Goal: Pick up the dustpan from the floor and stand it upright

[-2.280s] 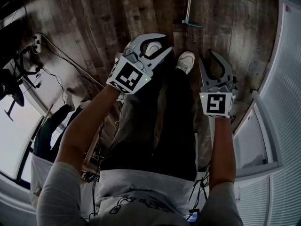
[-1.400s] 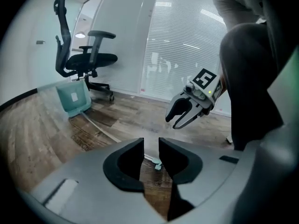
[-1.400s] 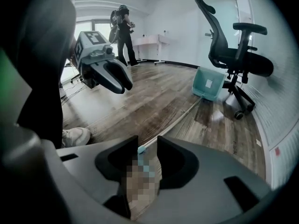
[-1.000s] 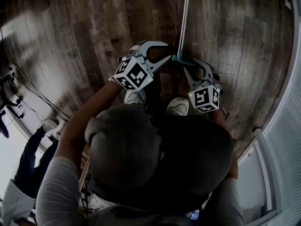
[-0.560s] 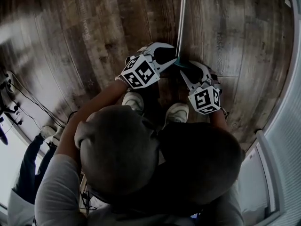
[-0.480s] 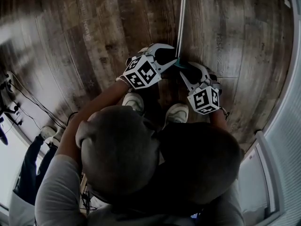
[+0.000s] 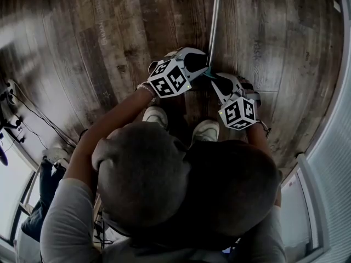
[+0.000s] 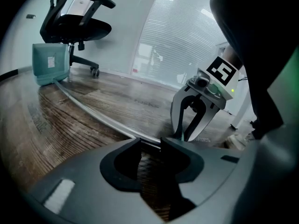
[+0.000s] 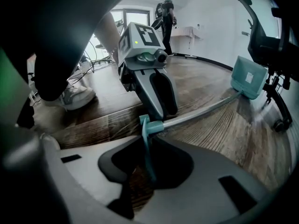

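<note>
The dustpan lies on the wood floor, with its teal pan [image 8: 50,64] [image 9: 247,80] far off. Its long metal pole [image 7: 214,15] [image 8: 93,112] runs back to a teal handle end [image 7: 207,73] [image 9: 145,124]. My right gripper [image 9: 145,157] [image 7: 218,84] has just been closing, and its jaws now pinch the thin teal handle end between them. My left gripper [image 8: 150,146] [image 7: 198,64] has just been opening. It stands open low over the pole beside the right one, and the pole crosses at its tips without being pressed.
An office chair [image 8: 77,27] [image 9: 275,45] stands behind the pan. The person's shoes [image 7: 156,115] [image 7: 205,129] are just behind the grippers. Cables [image 7: 22,126] lie at the left, and a glass wall with blinds [image 7: 329,147] runs along the right.
The person has bent down and both grippers have sunk from leg height to the pole's teal end. The right jaws have narrowed around that end.
</note>
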